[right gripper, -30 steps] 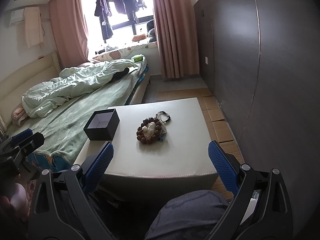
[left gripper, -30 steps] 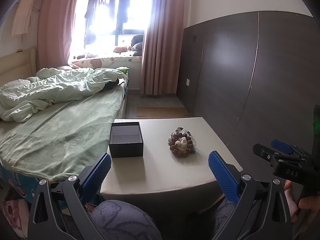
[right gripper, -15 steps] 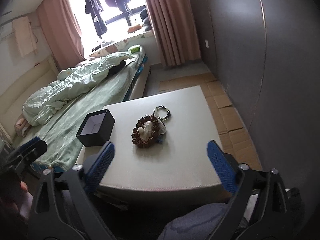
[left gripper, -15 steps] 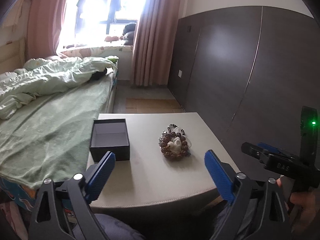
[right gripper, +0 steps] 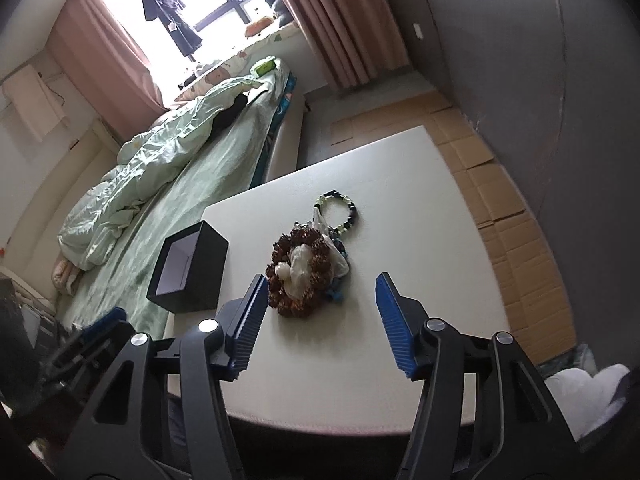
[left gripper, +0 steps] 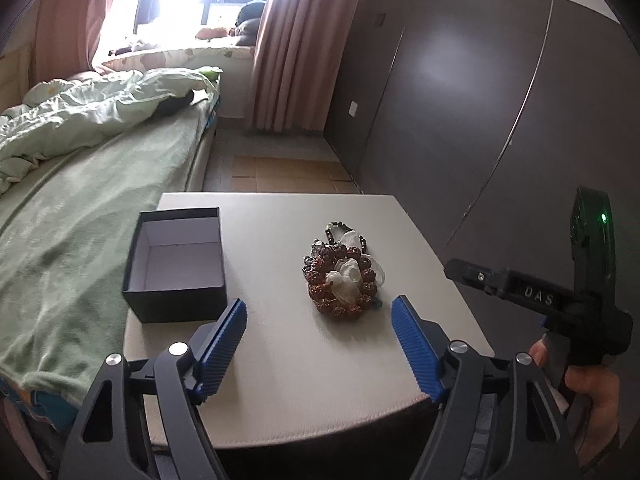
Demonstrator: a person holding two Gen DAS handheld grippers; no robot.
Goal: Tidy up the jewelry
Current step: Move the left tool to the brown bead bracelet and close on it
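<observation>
We had 2 claws over the near edge of the white table (left gripper: 280, 352), and neither held anything. The left claw (left gripper: 319, 320) stood fairly wide with its jaws closing on empty air; the heap of jewelry (left gripper: 342, 282) lay just ahead of it, a little toward its right finger. The open black box (left gripper: 176, 268) sat just ahead of its left finger, upright and empty as far as we could see.

The right claw (right gripper: 320, 304) was narrower, its jaws also closing with nothing between them. The brown bead bracelet (right gripper: 301, 270) lay just ahead of its left finger, with a pale, clear-looking piece (right gripper: 298, 266) in its middle and a thin green-and-dark bracelet (right gripper: 339, 210) farther ahead, touching the heap or nearly so.

We judged tangling the main risk: the pieces overlapped, so a pinch on 1 could drag others along or spill them short of the box. Jaws that narrowed too early could push the heap instead of straddling it. With both claws aimed at the same heap, they could also knock together.
</observation>
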